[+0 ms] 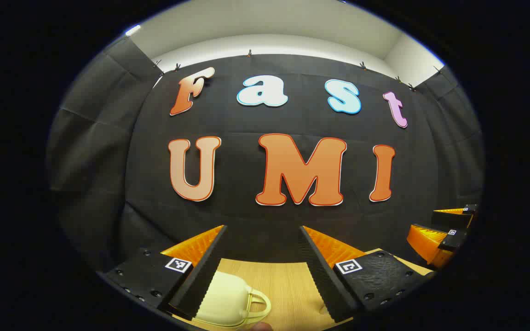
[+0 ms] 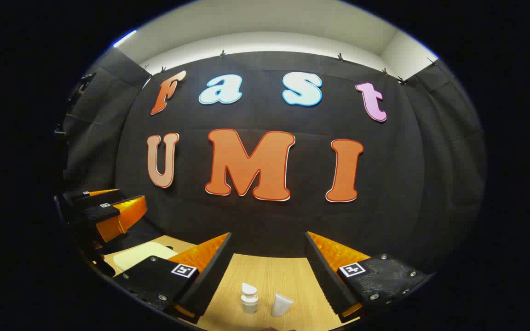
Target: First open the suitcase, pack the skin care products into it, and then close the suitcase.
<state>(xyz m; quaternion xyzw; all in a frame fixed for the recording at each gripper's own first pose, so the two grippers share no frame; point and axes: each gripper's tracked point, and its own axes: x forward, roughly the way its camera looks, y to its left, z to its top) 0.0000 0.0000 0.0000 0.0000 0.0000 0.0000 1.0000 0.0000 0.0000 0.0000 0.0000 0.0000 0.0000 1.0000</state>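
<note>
In the left gripper view, a small pale yellow suitcase (image 1: 226, 303) with a loop handle lies shut on the wooden table (image 1: 288, 280), low between my fingers and close to the left one. My left gripper (image 1: 261, 230) is open above it, touching nothing. In the right gripper view, a white pump bottle (image 2: 249, 299) and a white tube (image 2: 282, 305) stand on the table (image 2: 269, 271) between my fingers. My right gripper (image 2: 268, 236) is open over them. A corner of the suitcase (image 2: 143, 253) shows at the left, below the left gripper (image 2: 108, 211).
The black cloth wall rises just behind the table's far edge in both views. The right gripper (image 1: 449, 230) hangs at the right edge of the left gripper view, above the table's right side.
</note>
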